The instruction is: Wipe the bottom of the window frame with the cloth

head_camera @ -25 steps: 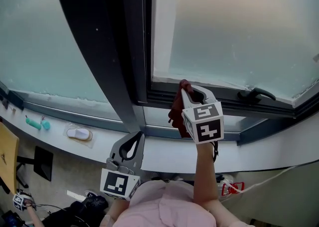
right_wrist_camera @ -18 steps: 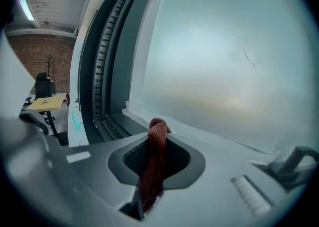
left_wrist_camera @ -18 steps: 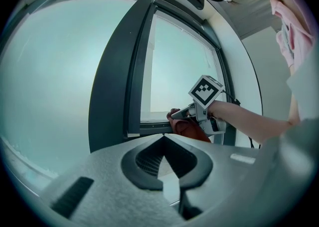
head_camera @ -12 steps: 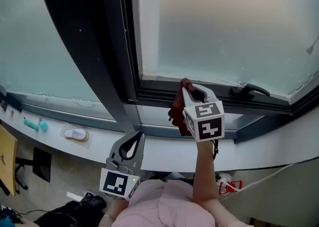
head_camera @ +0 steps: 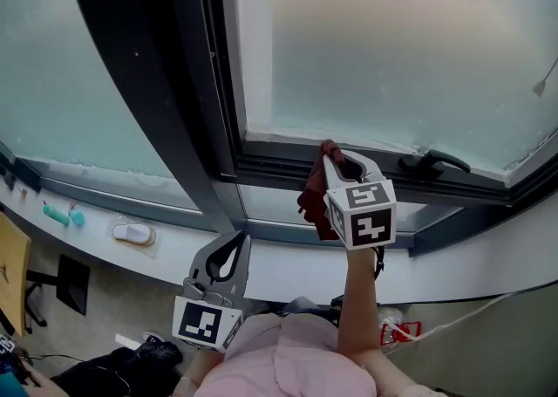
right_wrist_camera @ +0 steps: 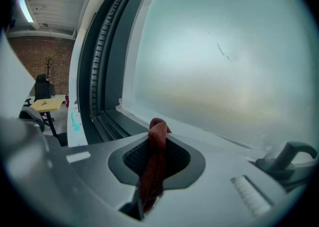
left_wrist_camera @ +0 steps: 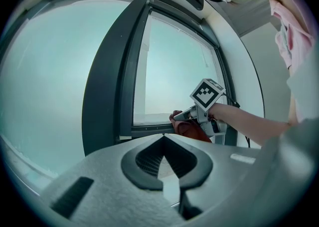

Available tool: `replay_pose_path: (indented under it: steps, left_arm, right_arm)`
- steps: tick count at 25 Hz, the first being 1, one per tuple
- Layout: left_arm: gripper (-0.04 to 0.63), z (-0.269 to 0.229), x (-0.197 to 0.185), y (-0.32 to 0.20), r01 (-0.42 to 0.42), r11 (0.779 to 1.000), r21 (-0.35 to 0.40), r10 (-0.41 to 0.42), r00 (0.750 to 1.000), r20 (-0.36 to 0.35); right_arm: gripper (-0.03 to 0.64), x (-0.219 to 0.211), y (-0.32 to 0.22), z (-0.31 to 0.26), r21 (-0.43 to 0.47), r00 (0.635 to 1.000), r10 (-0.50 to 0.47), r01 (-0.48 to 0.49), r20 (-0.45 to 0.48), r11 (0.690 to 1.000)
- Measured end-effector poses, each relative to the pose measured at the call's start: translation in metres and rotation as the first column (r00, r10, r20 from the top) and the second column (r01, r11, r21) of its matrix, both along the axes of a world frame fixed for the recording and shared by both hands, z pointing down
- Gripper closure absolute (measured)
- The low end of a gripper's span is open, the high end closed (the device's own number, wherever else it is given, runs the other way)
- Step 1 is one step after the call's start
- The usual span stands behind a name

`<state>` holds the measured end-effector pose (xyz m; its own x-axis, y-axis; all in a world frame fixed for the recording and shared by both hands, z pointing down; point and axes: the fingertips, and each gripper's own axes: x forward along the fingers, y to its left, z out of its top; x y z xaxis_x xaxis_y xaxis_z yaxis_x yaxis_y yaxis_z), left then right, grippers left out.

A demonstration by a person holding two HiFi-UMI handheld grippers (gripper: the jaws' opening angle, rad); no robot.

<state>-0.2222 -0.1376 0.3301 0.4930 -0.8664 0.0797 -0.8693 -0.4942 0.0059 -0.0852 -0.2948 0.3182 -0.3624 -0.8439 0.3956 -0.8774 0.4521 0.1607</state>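
A dark red cloth [head_camera: 316,190] is pinched in my right gripper [head_camera: 330,158], which is shut on it. Its tips reach the dark bottom rail of the window frame [head_camera: 279,162], left of the black handle [head_camera: 433,160]. In the right gripper view the cloth [right_wrist_camera: 153,166] stands up between the jaws in front of the frosted pane [right_wrist_camera: 219,61]. My left gripper [head_camera: 227,249] hangs lower, by the white sill, shut with nothing in it. The left gripper view shows the right gripper [left_wrist_camera: 175,118] with the cloth [left_wrist_camera: 192,129] at the frame's lower rail [left_wrist_camera: 149,128].
A thick dark mullion [head_camera: 166,81] runs down left of the pane. The white sill [head_camera: 288,264] carries a small white object [head_camera: 132,233] and a teal item [head_camera: 59,215] at the left. A red-and-white cable [head_camera: 410,331] lies on the floor below.
The view has shifted slightly. My right gripper with the cloth stays at the bottom rail, a little farther right along it. The left gripper has barely moved.
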Motion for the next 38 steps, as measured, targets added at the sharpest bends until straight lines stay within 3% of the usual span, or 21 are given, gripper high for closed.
replay_pose_path:
  steps: [16, 38]
  left_arm:
    - [0.598, -0.014, -0.003, -0.008, 0.010, 0.999, 0.039, -0.009, 1.000, -0.007]
    - [0.597, -0.011, 0.009, -0.015, -0.033, 0.999, 0.030, 0.033, 0.999, -0.010]
  right_arm:
    - [0.568, 0.014, 0.001, 0.000, -0.012, 0.999, 0.004, -0.005, -0.037, 1.000]
    - [0.568, 0.056, 0.003, 0.000, -0.018, 0.997, 0.077, -0.076, 0.018, 0.997]
